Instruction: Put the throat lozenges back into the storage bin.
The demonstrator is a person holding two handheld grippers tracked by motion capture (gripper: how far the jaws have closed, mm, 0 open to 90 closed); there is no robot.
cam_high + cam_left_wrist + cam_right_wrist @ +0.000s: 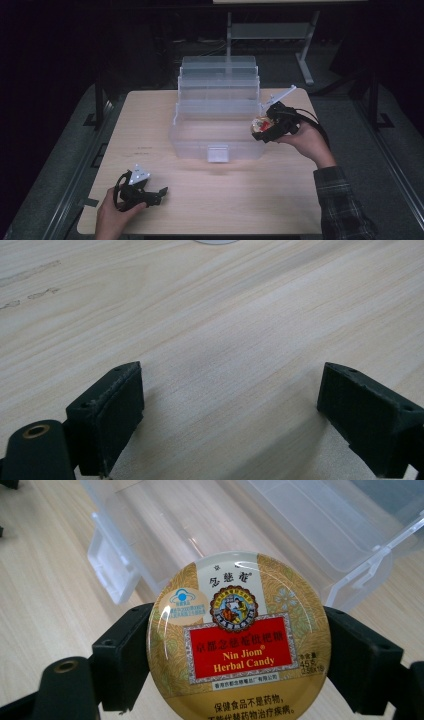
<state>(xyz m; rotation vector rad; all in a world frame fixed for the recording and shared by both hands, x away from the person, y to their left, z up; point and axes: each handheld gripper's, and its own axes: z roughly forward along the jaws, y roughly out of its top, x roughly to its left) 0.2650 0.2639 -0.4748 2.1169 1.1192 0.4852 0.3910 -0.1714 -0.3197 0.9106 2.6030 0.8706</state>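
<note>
Pale wood-grain table (210,200), rounded corners, on a grey floor (65,150). Clear plastic box (217,137) standing at centre toward the far edge, lid tiers stepped back, latch facing near. Faint dark marks (146,148) on the top left of the box. Left gripper (140,192) resting at the near left corner.

Left tool (161,191) jaws apart; right tool (258,128) clamped

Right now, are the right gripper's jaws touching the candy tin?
Touching. The right gripper view shows the right gripper with both black jaws pressed against opposite edges of the round candy tin, no gap.
</note>
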